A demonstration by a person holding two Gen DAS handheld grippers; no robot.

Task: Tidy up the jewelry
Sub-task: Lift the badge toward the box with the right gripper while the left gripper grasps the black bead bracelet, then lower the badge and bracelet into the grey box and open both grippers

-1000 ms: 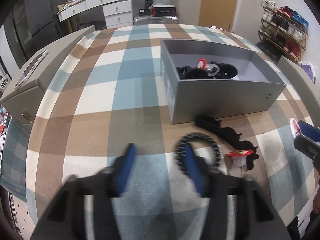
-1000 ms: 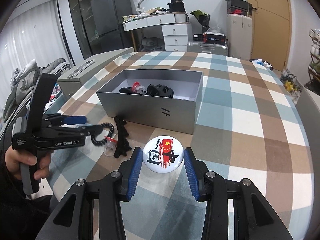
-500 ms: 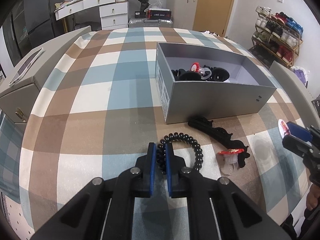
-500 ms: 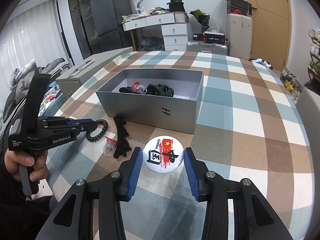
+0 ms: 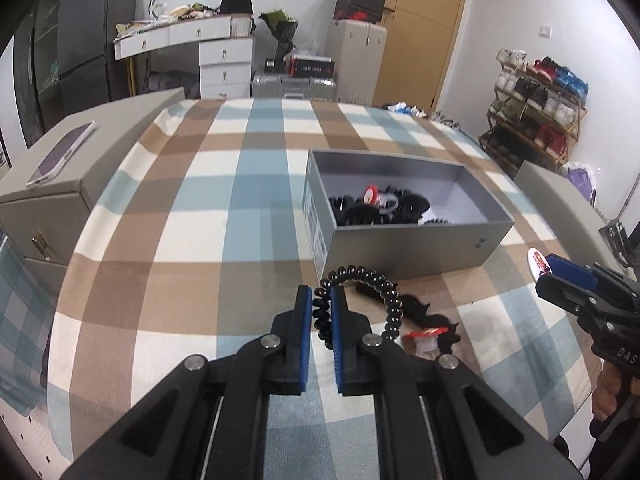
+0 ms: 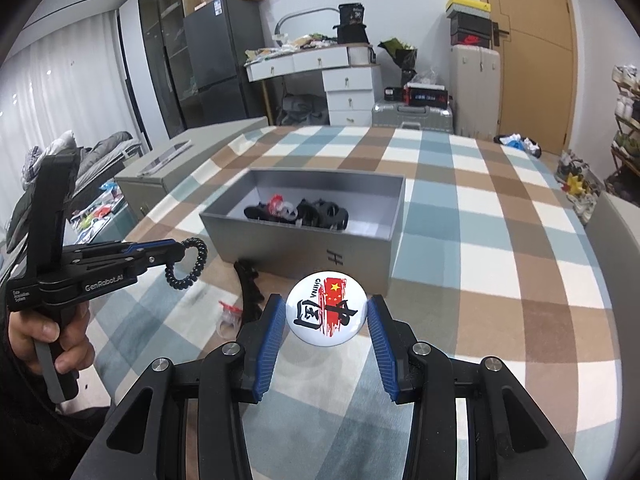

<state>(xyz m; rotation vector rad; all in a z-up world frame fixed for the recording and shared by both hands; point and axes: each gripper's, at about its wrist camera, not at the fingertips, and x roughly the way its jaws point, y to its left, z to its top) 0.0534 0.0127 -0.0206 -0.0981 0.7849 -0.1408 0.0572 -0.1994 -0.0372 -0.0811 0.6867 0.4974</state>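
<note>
Landmark: open grey box (image 5: 416, 242), standing on the checked tablecloth (image 5: 192, 240); all places below are given from it.

Box contents: black hair claws and a clear piece with a red top, heaped at the end of the box floor nearer the left gripper.

Item in hand, left: black spiral hair tie (image 5: 362, 300), lifted off the cloth just in front of the box's near wall; seen hanging free in the right wrist view (image 6: 188, 262).

Left gripper (image 5: 321, 316): tongs drawn together on one side of the coil, the rest of the loop arching out to the right.

Item in hand, right: round white pin badge (image 6: 326, 307) with red flag and black brushwork, held raised in front of the box's near wall.

Right gripper (image 6: 327, 334): tongs set either side of the badge rim, touching or very nearly so; it appears held between them.

Loose items: black hair claw (image 5: 416, 306) and a small clear ring with red top (image 5: 425, 339), lying on the cloth just in front of the box.

Handling, hair tie: judged light, springy and soft; a pinch across a few coils suffices, but the free loop may swing or snag on the box wall.

Handling, badge: judged light, stiff and glossy, likely slippery; best gripped across opposite rim edges, kept level.

Stage: judged mid-carry, both pieces due over the box wall.
</note>
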